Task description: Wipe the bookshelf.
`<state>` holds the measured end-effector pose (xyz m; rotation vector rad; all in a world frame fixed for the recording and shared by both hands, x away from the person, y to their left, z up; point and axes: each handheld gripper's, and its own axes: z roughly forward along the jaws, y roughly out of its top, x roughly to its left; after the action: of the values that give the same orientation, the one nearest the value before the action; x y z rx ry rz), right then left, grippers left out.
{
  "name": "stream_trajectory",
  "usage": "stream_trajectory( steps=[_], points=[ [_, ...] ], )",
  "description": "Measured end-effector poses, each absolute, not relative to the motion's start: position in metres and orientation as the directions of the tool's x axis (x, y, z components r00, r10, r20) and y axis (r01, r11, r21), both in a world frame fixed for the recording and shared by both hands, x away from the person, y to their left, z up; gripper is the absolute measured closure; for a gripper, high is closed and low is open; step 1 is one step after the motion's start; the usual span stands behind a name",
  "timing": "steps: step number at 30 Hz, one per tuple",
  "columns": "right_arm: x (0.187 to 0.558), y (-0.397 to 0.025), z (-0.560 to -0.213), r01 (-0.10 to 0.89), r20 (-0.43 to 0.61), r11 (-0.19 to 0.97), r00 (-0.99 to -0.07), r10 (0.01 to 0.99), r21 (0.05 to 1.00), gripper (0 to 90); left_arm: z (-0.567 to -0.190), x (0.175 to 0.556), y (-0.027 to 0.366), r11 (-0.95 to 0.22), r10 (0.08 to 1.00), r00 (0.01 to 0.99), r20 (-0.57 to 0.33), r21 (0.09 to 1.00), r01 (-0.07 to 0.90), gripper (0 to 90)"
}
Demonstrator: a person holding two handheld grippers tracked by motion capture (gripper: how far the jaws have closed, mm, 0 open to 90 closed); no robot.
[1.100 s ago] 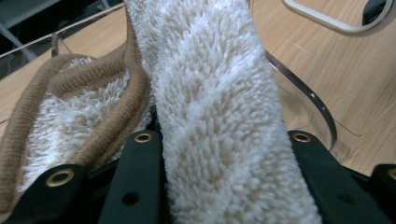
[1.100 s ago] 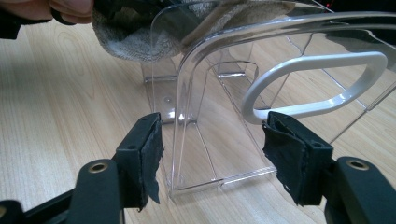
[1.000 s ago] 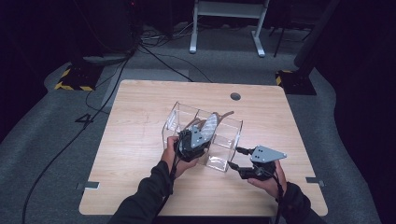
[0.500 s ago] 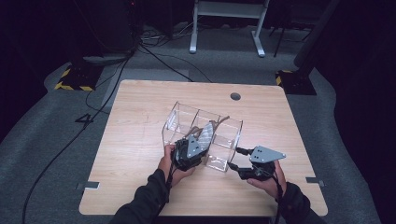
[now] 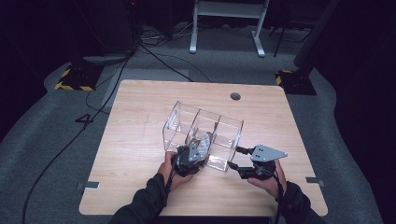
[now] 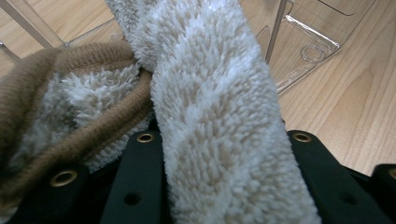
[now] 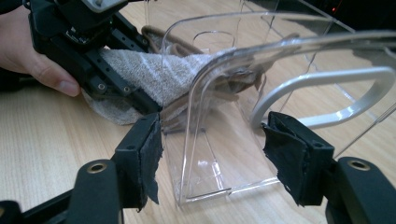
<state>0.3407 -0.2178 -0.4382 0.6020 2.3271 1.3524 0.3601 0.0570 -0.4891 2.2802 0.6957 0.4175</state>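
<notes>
A clear three-compartment organizer [image 5: 201,125] stands at the middle of the wooden table [image 5: 135,140]. My left gripper [image 5: 196,151] is at its near side, shut on a fuzzy cream-and-beige striped sock [image 6: 219,107] with a brown cuff. In the high view the sock [image 5: 204,141] reaches up over the near edge of the middle compartment. My right gripper [image 5: 235,157] is at the organizer's near right corner and is open. In the right gripper view, its pads [image 7: 147,158] straddle the clear end wall [image 7: 205,140], with the sock [image 7: 154,74] and left gripper [image 7: 100,70] beyond.
A round cable hole [image 5: 235,96] sits near the table's far edge. Bare wood lies to the left and far side of the organizer. Cables and a white stand frame [image 5: 226,23] are on the grey floor past the table.
My left gripper has drawn back toward the person with the sock, from above the organizer to its near edge. The right gripper has stayed in place.
</notes>
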Motion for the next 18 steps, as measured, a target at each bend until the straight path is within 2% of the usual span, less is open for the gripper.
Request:
stream_trajectory(
  steps=[5,11,18],
  points=[
    [0.347,-0.218,-0.434,0.164,-0.120,0.449,-0.833,0.540,0.878,35.3,-0.488,0.361,0.062,-0.630,0.557,0.827,0.078,0.689,0.359,64.7],
    [0.357,-0.216,-0.427,0.179,-0.079,0.446,-0.862,0.501,0.877,31.9,-0.486,0.359,0.067,-0.662,0.522,0.849,0.074,0.662,0.350,64.8],
    [0.356,-0.205,-0.430,0.169,-0.078,0.469,-0.883,0.462,0.867,35.0,-0.482,0.351,0.076,-0.672,0.508,0.858,0.075,0.658,0.340,64.4]
  ],
)
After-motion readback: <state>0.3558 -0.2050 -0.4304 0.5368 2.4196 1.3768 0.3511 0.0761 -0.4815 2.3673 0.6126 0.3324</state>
